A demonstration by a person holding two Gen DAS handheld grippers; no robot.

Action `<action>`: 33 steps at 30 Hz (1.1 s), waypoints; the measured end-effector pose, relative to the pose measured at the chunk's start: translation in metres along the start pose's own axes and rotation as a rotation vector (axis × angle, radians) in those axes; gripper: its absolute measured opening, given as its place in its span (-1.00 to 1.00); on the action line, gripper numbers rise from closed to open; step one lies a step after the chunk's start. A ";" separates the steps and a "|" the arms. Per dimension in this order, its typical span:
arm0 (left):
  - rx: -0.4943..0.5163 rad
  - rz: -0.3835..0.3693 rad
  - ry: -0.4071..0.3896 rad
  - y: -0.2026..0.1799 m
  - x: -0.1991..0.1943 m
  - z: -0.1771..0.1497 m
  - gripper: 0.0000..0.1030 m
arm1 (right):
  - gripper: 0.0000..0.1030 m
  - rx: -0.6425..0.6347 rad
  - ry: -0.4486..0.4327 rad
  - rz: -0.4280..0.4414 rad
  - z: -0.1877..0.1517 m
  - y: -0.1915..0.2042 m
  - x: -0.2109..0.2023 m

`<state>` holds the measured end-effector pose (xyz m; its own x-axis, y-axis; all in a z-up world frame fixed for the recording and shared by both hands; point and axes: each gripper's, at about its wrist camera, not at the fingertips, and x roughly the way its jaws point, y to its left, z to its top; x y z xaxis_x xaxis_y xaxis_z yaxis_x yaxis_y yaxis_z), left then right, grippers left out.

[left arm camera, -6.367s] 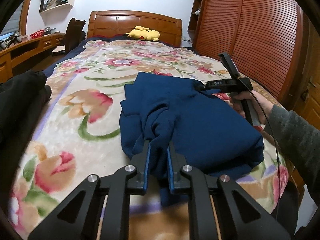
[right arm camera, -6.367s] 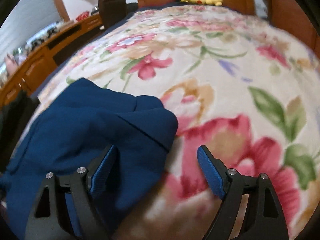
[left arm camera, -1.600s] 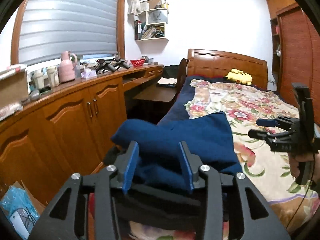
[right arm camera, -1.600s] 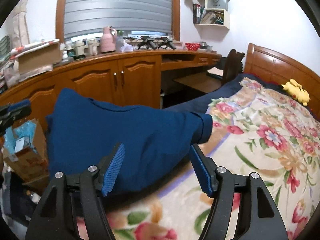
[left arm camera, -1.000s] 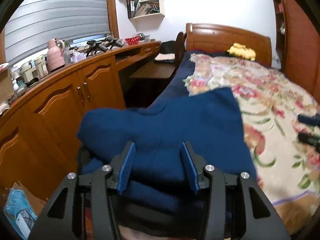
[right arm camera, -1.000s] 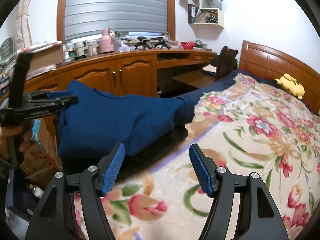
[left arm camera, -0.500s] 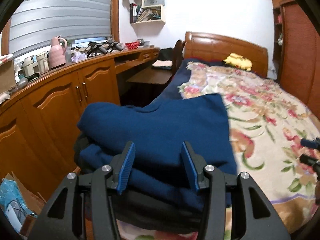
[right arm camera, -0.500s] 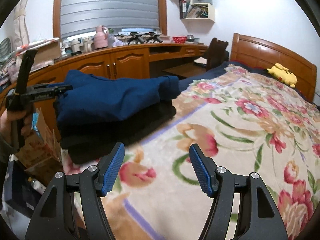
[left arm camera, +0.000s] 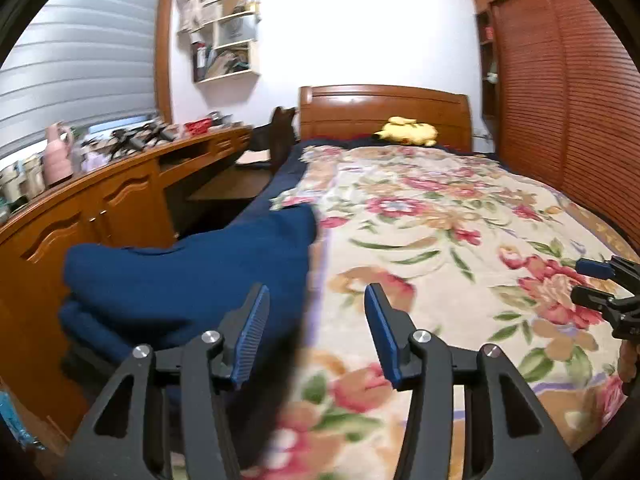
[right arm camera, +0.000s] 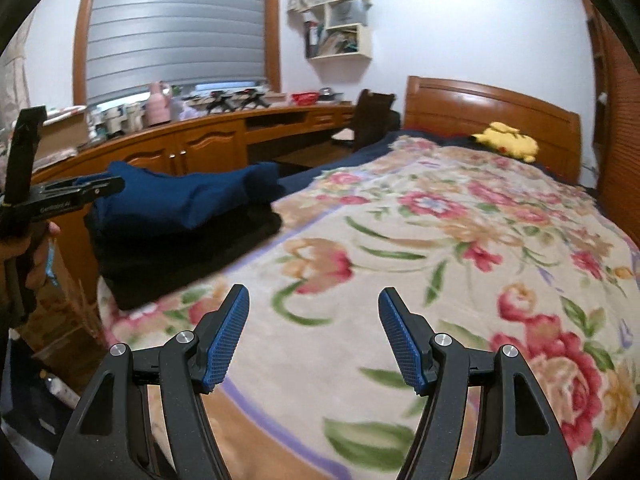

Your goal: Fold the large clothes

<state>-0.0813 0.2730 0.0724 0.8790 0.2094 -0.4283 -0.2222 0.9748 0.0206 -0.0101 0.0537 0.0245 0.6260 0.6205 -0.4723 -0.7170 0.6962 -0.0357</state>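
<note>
We have the folded blue garment [left arm camera: 192, 276] lying at the near left edge of the bed [right arm camera: 460, 248], set on top of a dark folded garment [right arm camera: 180, 256] as a stack, which we judge keeps finished pieces clear of the open folding area. It reads as a thick, soft knit, matte and rounded at its folds, with one corner standing up toward the far side.

Our left tongs [left arm camera: 316, 328] stand apart with nothing between the ribbed blue pads; the blue garment sits just beyond and left of them, untouched. Our right tongs [right arm camera: 314, 336] are also spread wide and empty, over bare blanket near the middle of the bed. Both point slightly downward, which suits reaching for the next piece, though we see no unfolded clothing in either view.

The blanket is plush, cream with large red flowers and green leaves. A yellow plush toy [right arm camera: 506, 142] rests by the glossy wooden headboard [left arm camera: 384, 112] at the far end.
</note>
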 end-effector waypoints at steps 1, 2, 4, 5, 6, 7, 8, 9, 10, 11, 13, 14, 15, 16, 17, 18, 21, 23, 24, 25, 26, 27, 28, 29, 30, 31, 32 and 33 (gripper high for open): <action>0.006 -0.009 -0.005 -0.009 0.001 0.000 -0.03 | 0.33 0.004 -0.001 -0.013 -0.004 -0.006 -0.004; 0.013 -0.022 -0.010 -0.021 0.003 -0.002 -0.02 | 0.34 0.006 -0.002 -0.025 -0.007 -0.012 -0.008; 0.023 -0.049 -0.019 -0.044 0.008 -0.004 0.00 | 0.36 0.015 -0.004 -0.050 -0.016 -0.024 -0.015; 0.026 -0.057 -0.024 -0.052 0.009 -0.005 0.02 | 0.40 0.021 -0.003 -0.064 -0.021 -0.032 -0.019; 0.032 -0.061 -0.027 -0.062 0.011 -0.007 0.02 | 0.43 0.025 -0.004 -0.071 -0.025 -0.037 -0.022; 0.043 -0.068 -0.032 -0.076 0.014 -0.009 0.02 | 0.43 0.032 -0.003 -0.079 -0.030 -0.043 -0.025; 0.048 -0.076 -0.034 -0.084 0.016 -0.010 0.02 | 0.44 0.039 0.002 -0.086 -0.035 -0.049 -0.028; 0.054 -0.090 -0.033 -0.097 0.019 -0.013 0.02 | 0.44 0.048 0.005 -0.096 -0.041 -0.056 -0.031; 0.056 -0.099 -0.033 -0.105 0.021 -0.015 0.02 | 0.45 0.055 0.005 -0.102 -0.044 -0.061 -0.033; 0.056 -0.109 -0.031 -0.116 0.025 -0.016 0.02 | 0.47 0.067 0.005 -0.112 -0.049 -0.067 -0.036; 0.052 -0.131 -0.027 -0.134 0.030 -0.021 0.02 | 0.52 0.089 0.004 -0.133 -0.058 -0.078 -0.041; 0.051 -0.140 -0.020 -0.144 0.034 -0.023 0.02 | 0.54 0.100 0.005 -0.150 -0.063 -0.086 -0.044; 0.052 -0.145 -0.009 -0.154 0.039 -0.025 0.02 | 0.56 0.105 0.007 -0.159 -0.066 -0.089 -0.046; 0.054 -0.148 0.003 -0.164 0.043 -0.027 0.02 | 0.56 0.111 0.009 -0.180 -0.071 -0.095 -0.049; 0.055 -0.155 0.011 -0.173 0.047 -0.029 0.02 | 0.56 0.114 0.008 -0.197 -0.074 -0.100 -0.051; 0.052 -0.174 0.015 -0.183 0.050 -0.033 0.02 | 0.56 0.119 0.004 -0.215 -0.077 -0.105 -0.054; 0.044 -0.209 0.022 -0.206 0.054 -0.035 0.02 | 0.56 0.146 -0.012 -0.261 -0.088 -0.121 -0.066; 0.047 -0.216 0.020 -0.220 0.055 -0.037 0.02 | 0.56 0.163 -0.018 -0.291 -0.095 -0.131 -0.074; 0.048 -0.221 0.018 -0.227 0.055 -0.037 0.02 | 0.56 0.170 -0.024 -0.309 -0.098 -0.136 -0.079; 0.048 -0.226 0.015 -0.234 0.054 -0.037 0.02 | 0.56 0.176 -0.028 -0.320 -0.100 -0.139 -0.081; 0.048 -0.233 0.008 -0.240 0.053 -0.036 0.02 | 0.56 0.185 -0.036 -0.334 -0.103 -0.144 -0.086; 0.048 -0.240 -0.002 -0.246 0.051 -0.037 0.02 | 0.56 0.193 -0.043 -0.347 -0.105 -0.148 -0.091; 0.049 -0.242 -0.008 -0.250 0.050 -0.037 0.02 | 0.56 0.204 -0.055 -0.363 -0.108 -0.153 -0.096; 0.053 -0.240 -0.015 -0.255 0.048 -0.038 0.03 | 0.56 0.210 -0.069 -0.375 -0.110 -0.156 -0.102; 0.060 -0.236 -0.018 -0.260 0.047 -0.040 0.03 | 0.56 0.213 -0.078 -0.386 -0.112 -0.159 -0.106; 0.070 -0.228 -0.023 -0.265 0.046 -0.041 0.03 | 0.56 0.217 -0.092 -0.403 -0.114 -0.161 -0.111; 0.076 -0.225 -0.031 -0.269 0.045 -0.043 0.03 | 0.56 0.224 -0.108 -0.421 -0.117 -0.165 -0.117; 0.078 -0.226 -0.035 -0.271 0.045 -0.044 0.03 | 0.56 0.231 -0.117 -0.431 -0.120 -0.168 -0.121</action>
<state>-0.0005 0.0149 0.0077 0.9171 -0.0138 -0.3984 0.0140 0.9999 -0.0025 -0.0022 -0.1811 -0.0180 0.8898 0.2863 -0.3552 -0.3077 0.9515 -0.0039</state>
